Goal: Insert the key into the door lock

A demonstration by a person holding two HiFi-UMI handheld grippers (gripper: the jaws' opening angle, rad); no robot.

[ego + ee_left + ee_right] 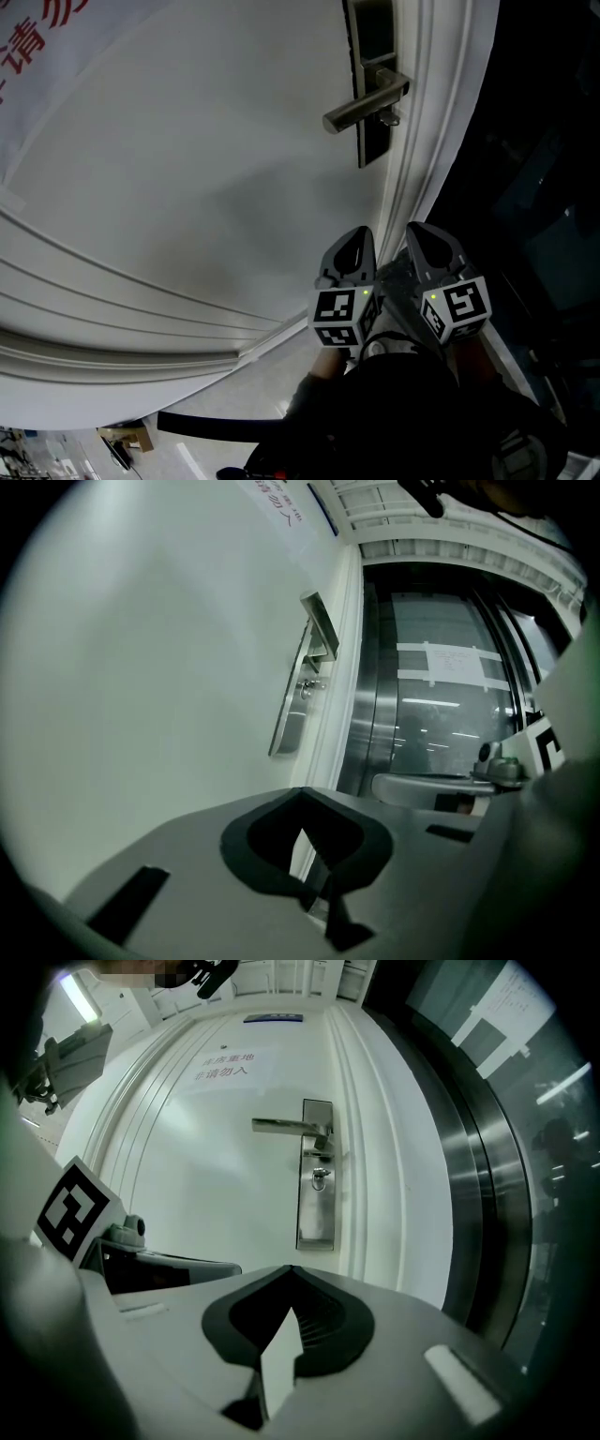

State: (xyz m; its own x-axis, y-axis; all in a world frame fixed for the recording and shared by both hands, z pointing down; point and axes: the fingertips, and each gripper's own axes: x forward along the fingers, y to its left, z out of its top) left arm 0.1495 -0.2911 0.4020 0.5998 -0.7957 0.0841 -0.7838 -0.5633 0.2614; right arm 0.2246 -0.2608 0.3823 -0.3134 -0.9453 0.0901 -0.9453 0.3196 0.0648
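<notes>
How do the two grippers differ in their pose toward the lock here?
The right gripper faces the lock plate nearly square on; the left gripper sees it at a steep slant. In the head view the right gripper lies by the edge of the door, the left gripper over its flat panel. Shared: jaws together, no key between them, both held side by side below the handle.

Head view dim; white door (pixel 187 187) reads grey, right side near black. Gripper views brighter, fisheye-curved, dark vignetted corners; ceiling lamp (pixel 77 997) glares; glass panel (pixel 441 714) carries reflections.
</notes>
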